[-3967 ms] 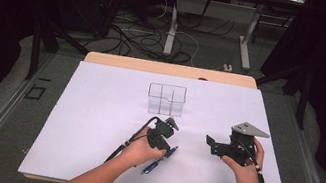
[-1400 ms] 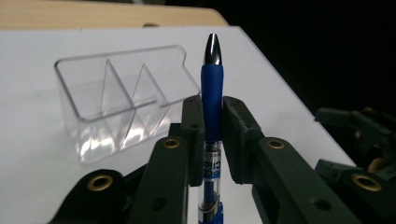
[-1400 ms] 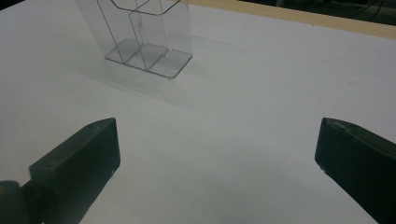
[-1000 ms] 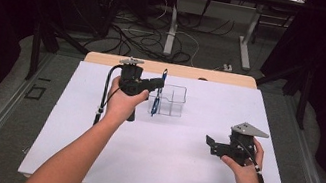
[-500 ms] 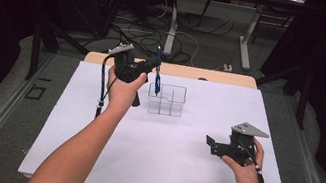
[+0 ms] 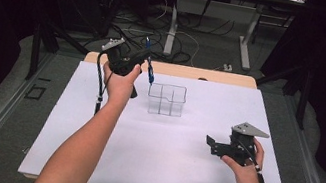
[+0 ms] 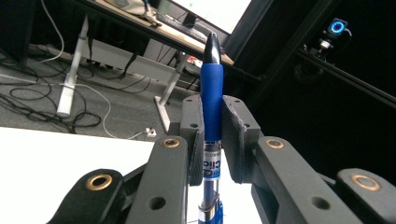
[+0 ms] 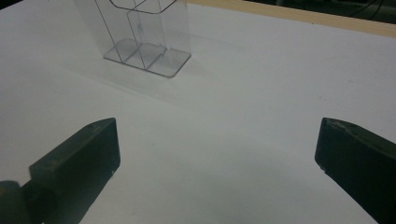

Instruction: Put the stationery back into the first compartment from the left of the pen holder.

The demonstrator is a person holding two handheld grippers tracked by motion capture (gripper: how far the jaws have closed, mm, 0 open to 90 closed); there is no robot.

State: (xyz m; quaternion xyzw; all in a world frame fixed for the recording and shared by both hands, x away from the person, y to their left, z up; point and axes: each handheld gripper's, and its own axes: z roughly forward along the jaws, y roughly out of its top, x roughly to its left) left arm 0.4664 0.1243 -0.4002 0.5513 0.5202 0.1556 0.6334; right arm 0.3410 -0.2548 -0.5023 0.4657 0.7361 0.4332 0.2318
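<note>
My left tongs pinch a blue pen upright above the tabletop's far edge, beside the clear organizer; my right tongs rest spread.

The holder stands on the surface toward its far edge, near the middle. The left gripper is raised just left of the holder, over the far left part of the surface, with the pen upright between its jaws. The right gripper sits low at the near right, well apart from the holder.
</note>
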